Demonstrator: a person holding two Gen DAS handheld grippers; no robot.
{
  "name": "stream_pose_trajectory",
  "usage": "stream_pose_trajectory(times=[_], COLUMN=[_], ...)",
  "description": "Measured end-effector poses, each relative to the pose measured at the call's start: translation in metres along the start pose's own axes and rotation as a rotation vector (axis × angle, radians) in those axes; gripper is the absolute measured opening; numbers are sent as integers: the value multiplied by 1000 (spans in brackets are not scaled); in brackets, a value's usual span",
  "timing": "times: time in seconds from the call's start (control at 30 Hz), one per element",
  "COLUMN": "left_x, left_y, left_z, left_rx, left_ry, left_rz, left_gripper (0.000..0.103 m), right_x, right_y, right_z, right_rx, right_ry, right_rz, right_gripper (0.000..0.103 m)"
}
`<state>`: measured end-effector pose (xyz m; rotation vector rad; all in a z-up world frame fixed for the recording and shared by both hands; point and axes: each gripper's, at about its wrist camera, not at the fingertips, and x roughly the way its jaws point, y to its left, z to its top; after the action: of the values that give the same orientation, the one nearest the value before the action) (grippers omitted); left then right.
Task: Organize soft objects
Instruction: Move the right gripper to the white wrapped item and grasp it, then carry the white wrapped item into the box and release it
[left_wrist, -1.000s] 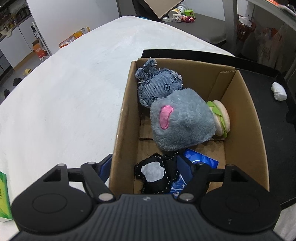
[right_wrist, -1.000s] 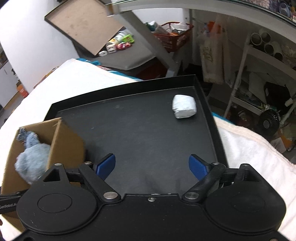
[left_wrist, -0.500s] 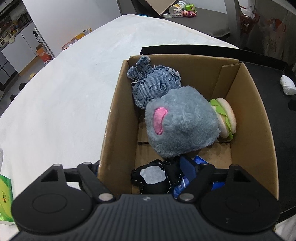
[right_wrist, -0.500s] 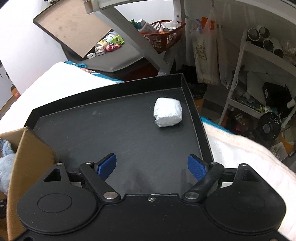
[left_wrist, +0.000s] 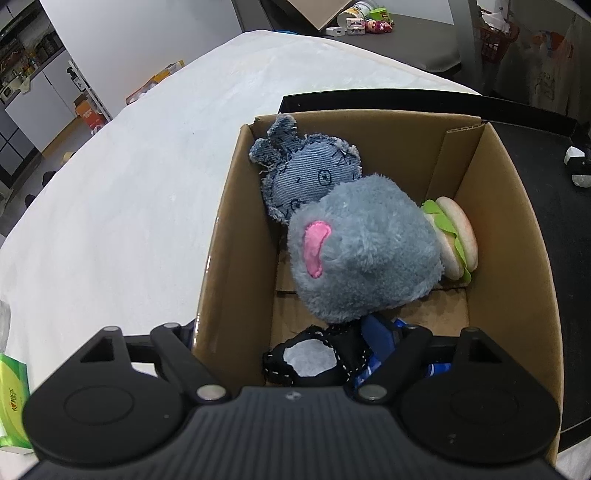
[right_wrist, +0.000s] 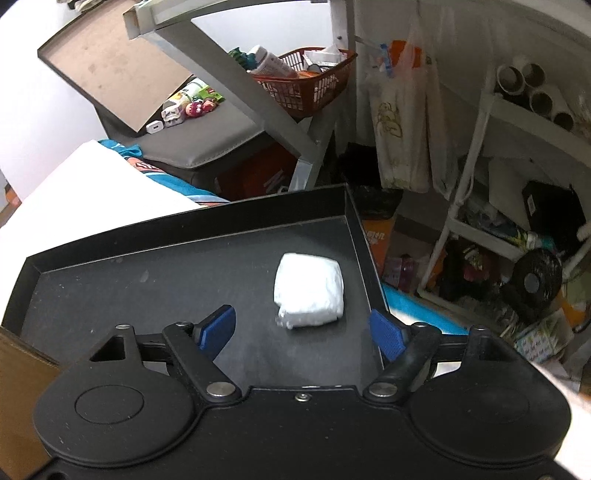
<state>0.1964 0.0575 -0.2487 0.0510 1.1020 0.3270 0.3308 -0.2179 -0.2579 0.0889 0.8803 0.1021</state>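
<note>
Right wrist view is showing the right gripper (right_wrist: 303, 330) with its blue pads wide apart and closing slowly, nothing pressed between them. The white soft bundle (right_wrist: 309, 294) is lying just ahead of the jaws, roughly centred between them, on the far right part of the black tray (right_wrist: 110, 288). A second ago that bundle was sitting well ahead near the tray's far corner; now it is filling the gap, so the hand has been coming in over it, and the grab looks like the next step.

Left wrist view is showing the left gripper (left_wrist: 291, 345) straddling the near left wall of the cardboard box (left_wrist: 517, 229), jaws spread and holding nothing; its left pad is mostly hidden outside the wall. A black-and-white pouch (left_wrist: 308, 358) and something blue, possibly a packet, are lying beside the inner finger. Farther in, the grey plush toy (left_wrist: 362, 254), the denim toy (left_wrist: 306, 170) and the plush burger (left_wrist: 454, 236) are already resting in the box, unmoved. The white bundle seems the last piece outside.
</note>
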Motion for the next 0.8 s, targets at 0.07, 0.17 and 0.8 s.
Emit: stream_pose_trajectory(times=[0.07,0.17,0.8], left_x=[0,-1,-15], left_y=[0,0,17], left_z=[0,-1,-6], left_rx=[4,3,-33], left_ry=[-1,-1,-15], left_rz=[-1,-5,-51], left_gripper=[82,82,82], right_x=[2,7,-33], right_y=[2,2,12], right_z=[2,4,5], right_rx=[-14,-20,-31], right_ry=[-2,4,19], right_rz=[-4,-10,-15], right_gripper=[78,73,42])
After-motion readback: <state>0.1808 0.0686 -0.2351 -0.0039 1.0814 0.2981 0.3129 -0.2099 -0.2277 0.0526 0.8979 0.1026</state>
